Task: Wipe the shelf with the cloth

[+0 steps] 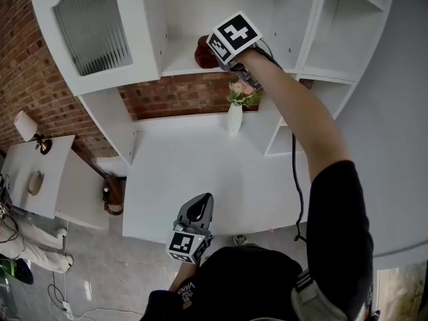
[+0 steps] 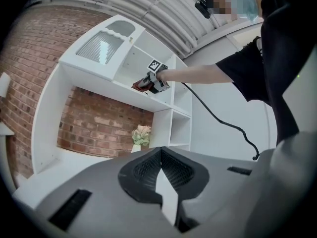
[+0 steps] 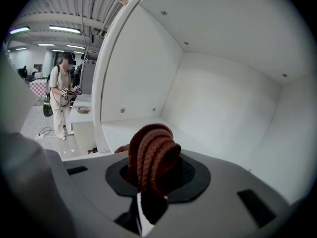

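Scene: I stood before a white cabinet (image 1: 134, 79) set against a brick wall (image 1: 177, 95), my right arm stretched up into its open upper compartment.

Right tongs: my right gripper (image 1: 215, 53) was clamped on a bunched reddish-brown cloth (image 3: 151, 155), whose folds bulged up out of the jaws (a thick, ribbed thing, by the look of it).

Left tongs: my left gripper (image 1: 196, 211) hung low by my waist, near the front edge of the counter (image 1: 187, 172), its jaws pressed together on nothing.

Cloth's place: at the front of the compartment, low over the shelf (image 3: 143, 125). No view showed me whether it touched the board.

What the next stroke turned on: the cloth sat in the jaws themselves, so there was nothing to reach for. The bare shelf lay ahead of and below the tongs, running in toward the back wall. I judged its long axis to run left to right across the compartment, so the wad wanted pressing down and drawing along that line.

Nearer hand: the right, by far. The left was well apart from the shelf, down at counter level.

Hazard: a white vase of flowers (image 1: 234, 116) stood on the counter beneath my forearm.
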A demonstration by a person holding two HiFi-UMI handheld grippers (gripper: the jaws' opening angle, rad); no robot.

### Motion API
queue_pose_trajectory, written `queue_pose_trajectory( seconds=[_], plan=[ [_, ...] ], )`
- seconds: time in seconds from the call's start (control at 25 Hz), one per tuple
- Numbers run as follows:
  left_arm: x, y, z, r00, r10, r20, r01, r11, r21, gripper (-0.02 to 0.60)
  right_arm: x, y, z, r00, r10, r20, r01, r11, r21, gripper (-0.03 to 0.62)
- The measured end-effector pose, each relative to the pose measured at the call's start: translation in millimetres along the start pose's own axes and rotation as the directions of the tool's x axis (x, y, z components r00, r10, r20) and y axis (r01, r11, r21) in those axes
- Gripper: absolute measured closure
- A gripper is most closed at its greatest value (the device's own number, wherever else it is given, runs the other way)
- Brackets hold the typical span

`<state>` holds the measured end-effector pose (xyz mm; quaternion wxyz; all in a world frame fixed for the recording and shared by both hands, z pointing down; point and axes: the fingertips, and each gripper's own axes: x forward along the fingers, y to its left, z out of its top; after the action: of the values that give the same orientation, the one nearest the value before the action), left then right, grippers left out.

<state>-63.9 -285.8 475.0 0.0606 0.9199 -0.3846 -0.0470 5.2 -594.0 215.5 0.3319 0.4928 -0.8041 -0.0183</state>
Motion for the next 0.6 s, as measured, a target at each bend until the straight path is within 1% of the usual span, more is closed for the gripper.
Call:
queue_pose_trajectory(
  seconds=[0.16, 0.24, 0.4, 0.48, 0.6],
  plan=[
    [13.4, -11.7, -2.8, 0.998, -0.062, -0.008, 0.062, 0.998, -0.004, 0.574, -17.6, -34.7, -29.1, 0.996, -0.072, -0.043, 0.072, 0.997, 0.005, 0.493],
    [19.3, -18.2, -3.8, 0.996, -0.092, -0.012, 0.092, 0.996, -0.007, 0.574, -29.0, -52.2, -44.0, 0.989, -0.128, -0.079, 0.126, 0.992, -0.033, 0.493],
    [28.9, -29.5, -8.0, 0.989, -0.148, -0.02, 0.148, 0.989, -0.011, 0.574, -52.1, -86.0, -72.4, 0.949, -0.273, -0.159, 0.246, 0.954, -0.17, 0.493],
    [32.8, -34.4, -11.2, 0.985, -0.17, -0.022, 0.17, 0.985, -0.014, 0.574, -60.5, -99.4, -86.3, 0.929, -0.319, -0.185, 0.282, 0.938, -0.199, 0.493],
    [36.4, -36.7, -17.0, 0.983, -0.183, -0.032, 0.183, 0.983, -0.016, 0.574, -70.0, -113.8, -100.4, 0.907, -0.365, -0.212, 0.316, 0.92, -0.233, 0.493]
  ],
)
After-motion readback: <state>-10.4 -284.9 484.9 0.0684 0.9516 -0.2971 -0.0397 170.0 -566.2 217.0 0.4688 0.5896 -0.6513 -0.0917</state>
